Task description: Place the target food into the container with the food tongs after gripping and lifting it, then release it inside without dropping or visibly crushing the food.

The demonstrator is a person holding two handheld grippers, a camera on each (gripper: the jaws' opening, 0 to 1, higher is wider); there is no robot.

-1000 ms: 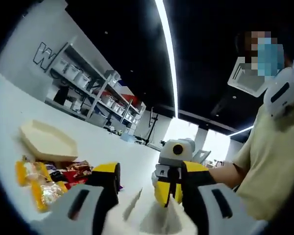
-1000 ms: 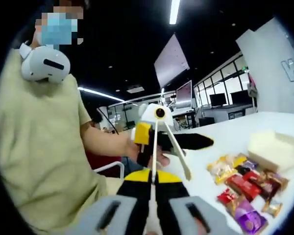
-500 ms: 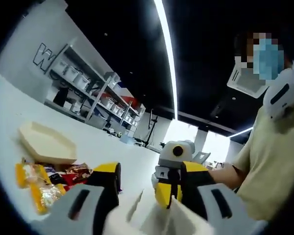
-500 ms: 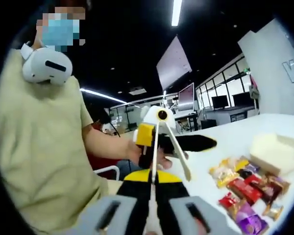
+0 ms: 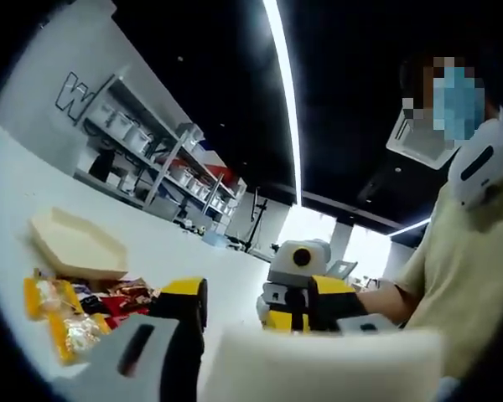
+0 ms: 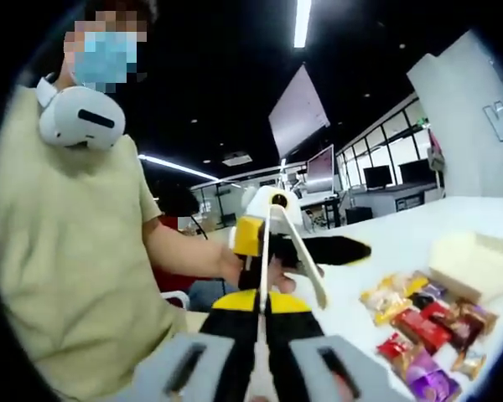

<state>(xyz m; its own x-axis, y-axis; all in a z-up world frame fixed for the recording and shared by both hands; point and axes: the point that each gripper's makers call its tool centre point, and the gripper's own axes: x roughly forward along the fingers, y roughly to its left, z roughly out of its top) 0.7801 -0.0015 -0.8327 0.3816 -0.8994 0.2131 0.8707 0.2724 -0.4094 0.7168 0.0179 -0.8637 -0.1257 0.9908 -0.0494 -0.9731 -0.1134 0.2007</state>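
Note:
The white food tongs (image 6: 295,251) stretch between my two grippers above the table's near edge. My right gripper (image 6: 261,303) is shut on one thin arm of the tongs. The other arm slants free to the right. My left gripper (image 5: 251,335) holds the tongs' other end (image 5: 318,364), which shows as a wide white blur hiding its right jaw. The left gripper (image 6: 268,219) faces me in the right gripper view, and the right gripper (image 5: 295,289) in the left gripper view. Several wrapped snacks (image 5: 67,314) (image 6: 419,322) lie beside a beige hexagonal container (image 5: 74,243) (image 6: 474,261).
A white table (image 5: 17,193) (image 6: 402,230) carries the snacks and container. A person in a beige shirt (image 6: 67,251) (image 5: 469,268) holds both grippers close to the body. Shelving (image 5: 151,159) stands behind the table on one side, desks with monitors (image 6: 377,176) on the other.
In the left gripper view the white tongs end has swung up into a broad blur over the right jaw. The right gripper view is nearly the same.

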